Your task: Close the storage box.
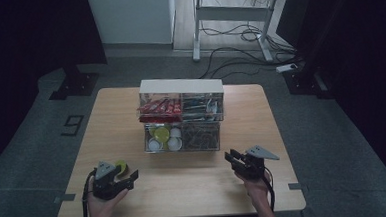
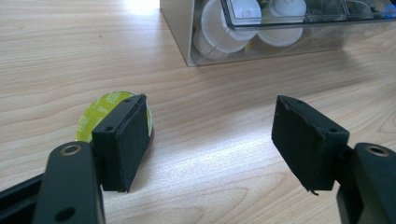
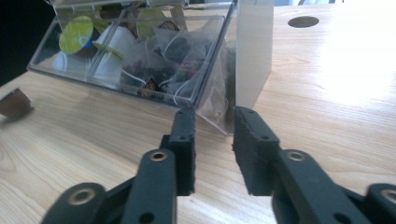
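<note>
A small capsule with a green lid lies on the wooden table at the front left. My left gripper stands open beside it. In the left gripper view the capsule lies just outside the left jaw, and nothing is between the wide-apart jaws of that gripper. My right gripper is at the front right, pointing at the clear drawer organizer. In the right gripper view its jaws stand a narrow gap apart, holding nothing, just short of the pulled-out drawer's corner.
The organizer's lower drawer is pulled out and holds white and green-lidded capsules and tea bags. The upper drawers hold red and dark packets. A small brown thing lies on the table at the left. Desk legs and cables stand beyond the table.
</note>
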`<state>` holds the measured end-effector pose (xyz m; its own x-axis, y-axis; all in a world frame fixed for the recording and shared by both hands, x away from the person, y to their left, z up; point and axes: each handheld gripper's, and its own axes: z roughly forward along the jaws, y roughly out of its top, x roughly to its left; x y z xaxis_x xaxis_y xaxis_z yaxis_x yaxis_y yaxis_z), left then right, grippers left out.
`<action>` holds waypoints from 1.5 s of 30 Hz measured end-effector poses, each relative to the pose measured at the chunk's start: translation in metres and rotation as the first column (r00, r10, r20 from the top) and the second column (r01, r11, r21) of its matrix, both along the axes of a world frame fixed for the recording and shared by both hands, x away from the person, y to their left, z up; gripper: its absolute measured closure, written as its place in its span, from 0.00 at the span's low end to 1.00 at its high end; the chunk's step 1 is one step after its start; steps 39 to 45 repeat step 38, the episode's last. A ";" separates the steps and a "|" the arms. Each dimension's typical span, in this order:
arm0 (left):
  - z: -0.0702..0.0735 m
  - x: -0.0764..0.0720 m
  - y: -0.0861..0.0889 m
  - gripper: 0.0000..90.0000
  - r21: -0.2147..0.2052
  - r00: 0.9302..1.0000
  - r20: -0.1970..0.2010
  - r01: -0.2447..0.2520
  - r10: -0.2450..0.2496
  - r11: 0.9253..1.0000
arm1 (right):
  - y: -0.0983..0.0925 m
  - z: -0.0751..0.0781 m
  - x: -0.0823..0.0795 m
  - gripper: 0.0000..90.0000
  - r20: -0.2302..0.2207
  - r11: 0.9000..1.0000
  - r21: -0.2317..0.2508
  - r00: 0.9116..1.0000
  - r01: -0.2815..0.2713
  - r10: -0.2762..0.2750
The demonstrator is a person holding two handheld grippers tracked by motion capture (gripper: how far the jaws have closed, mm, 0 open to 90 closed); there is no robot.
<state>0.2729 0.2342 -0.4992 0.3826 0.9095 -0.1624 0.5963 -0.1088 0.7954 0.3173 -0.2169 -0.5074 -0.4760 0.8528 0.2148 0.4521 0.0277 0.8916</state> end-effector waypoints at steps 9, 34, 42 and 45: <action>-0.003 0.002 -0.004 0.31 0.012 1.000 -0.016 0.024 -0.024 1.000 | -0.020 -0.009 -0.013 0.61 -0.017 1.000 -0.026 1.000 -0.003 0.003; -0.008 0.004 -0.009 0.31 0.021 0.997 -0.048 0.057 -0.056 0.998 | -0.047 -0.035 -0.030 0.54 -0.078 0.997 -0.080 0.997 0.017 -0.023; -0.007 0.004 -0.009 0.31 0.021 0.997 -0.047 0.057 -0.056 0.998 | -0.046 -0.035 -0.029 0.53 -0.081 0.996 -0.083 0.997 0.014 -0.021; -0.007 0.004 -0.009 0.31 0.021 0.997 -0.047 0.057 -0.056 0.998 | -0.046 -0.035 -0.029 0.53 -0.081 0.996 -0.083 0.997 0.014 -0.021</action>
